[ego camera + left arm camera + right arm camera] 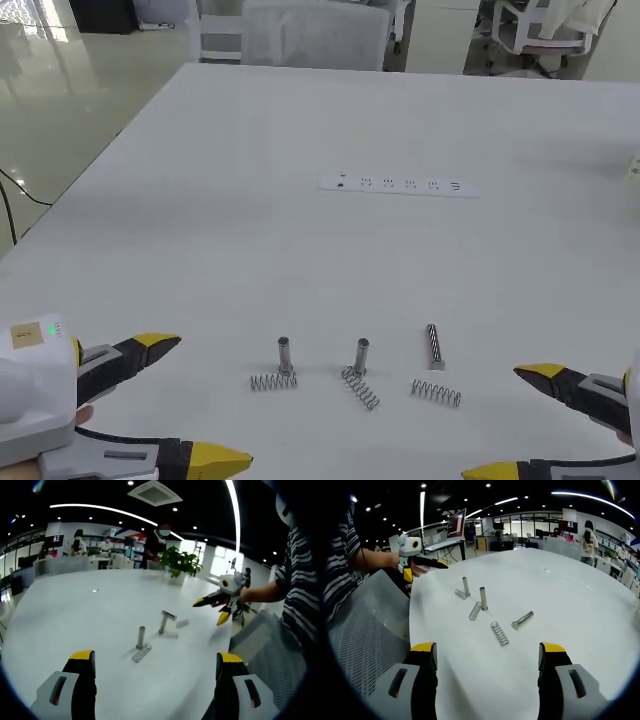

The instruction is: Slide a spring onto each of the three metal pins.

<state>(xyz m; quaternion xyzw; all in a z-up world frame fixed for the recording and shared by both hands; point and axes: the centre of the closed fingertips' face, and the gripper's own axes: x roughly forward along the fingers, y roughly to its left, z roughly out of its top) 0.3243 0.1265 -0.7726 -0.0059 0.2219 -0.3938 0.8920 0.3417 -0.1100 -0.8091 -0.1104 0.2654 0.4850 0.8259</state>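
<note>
Two metal pins (284,355) (362,355) stand upright on the white table (300,230); a third pin (434,345) lies on its side to their right. A loose spring lies by each: left (273,381), middle (361,388), right (436,392). My left gripper (195,400) is open and empty at the near left, apart from the pins. At the near right my right gripper (505,422) is also open and empty. The right gripper view has the lying pin (522,620) and its spring (499,633) just ahead of the open jaws. In the left gripper view the nearest pin (141,636) and spring (141,652) sit ahead.
A flush power strip (398,185) sits mid-table beyond the pins. Office chairs (310,35) stand at the far edge. A potted plant (182,562) and people are in the background. A mesh chair (365,630) is beside the table's near edge.
</note>
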